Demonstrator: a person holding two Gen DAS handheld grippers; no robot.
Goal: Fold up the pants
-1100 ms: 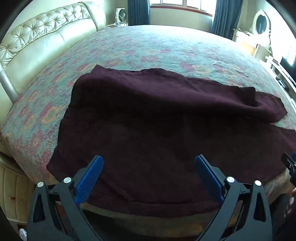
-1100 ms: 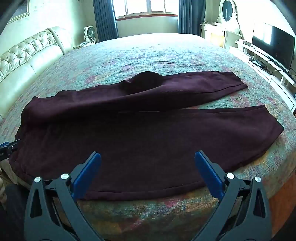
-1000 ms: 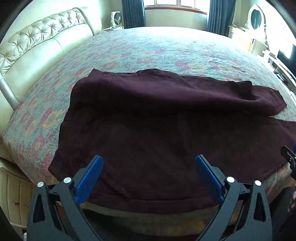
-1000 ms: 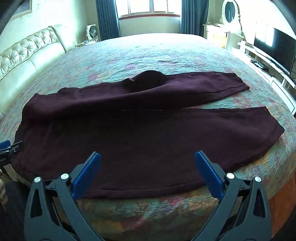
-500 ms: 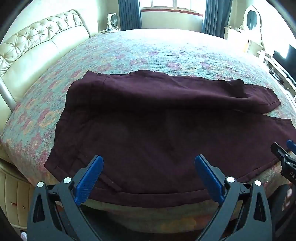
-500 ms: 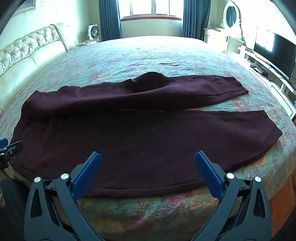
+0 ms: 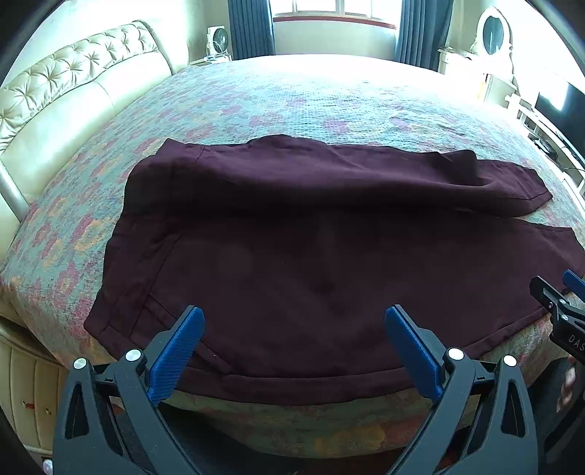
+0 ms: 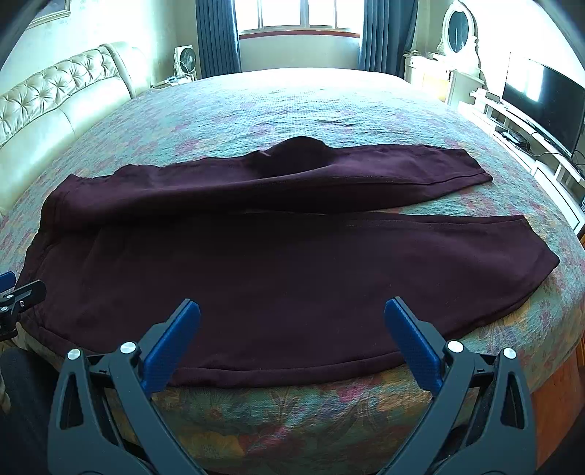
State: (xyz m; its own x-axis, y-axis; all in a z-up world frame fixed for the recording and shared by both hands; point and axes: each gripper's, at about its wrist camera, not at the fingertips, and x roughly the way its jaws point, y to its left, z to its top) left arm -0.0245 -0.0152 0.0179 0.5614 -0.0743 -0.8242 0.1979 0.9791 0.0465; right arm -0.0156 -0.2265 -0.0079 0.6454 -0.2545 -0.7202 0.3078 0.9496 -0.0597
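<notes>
- We see a pair of dark maroon fabric pants (image 7: pixel 292 255) spread flat on a wide bed with a floral teal-and-pink quilted cover (image 7: pixel 310 102), lying crosswise along the near edge.
- In the left wrist view the waistband end sits at about 9 o'clock, and the two legs run off toward 3 o'clock.
- In the right wrist view the pants (image 8: pixel 278 270) fill the middle; the far leg lies toward 12 o'clock with a raised hump in it, the near leg toward 6 o'clock, and the two hems splay apart at 3 o'clock.
- Our left gripper with blue finger pads and black frame (image 7: pixel 294 329) is released, its jaws spread wide, hovering over the near hem of the waist half without touching the cloth.
- Our right gripper, the same blue-and-black tool (image 8: pixel 292 321), is likewise released and wide apart, held over the near leg's lower edge.
- Each tool shows at the edge of the other's view: the right one at 3 o'clock in the left view, the left one at 9 o'clock in the right view.
- A cream tufted leather headboard (image 7: pixel 73 84) stands at 10 o'clock.
- A black flat television (image 8: pixel 544 102) sits at 2 o'clock in the right view.
- A window with dark blue curtains (image 8: pixel 299 18) is at 12 o'clock.
</notes>
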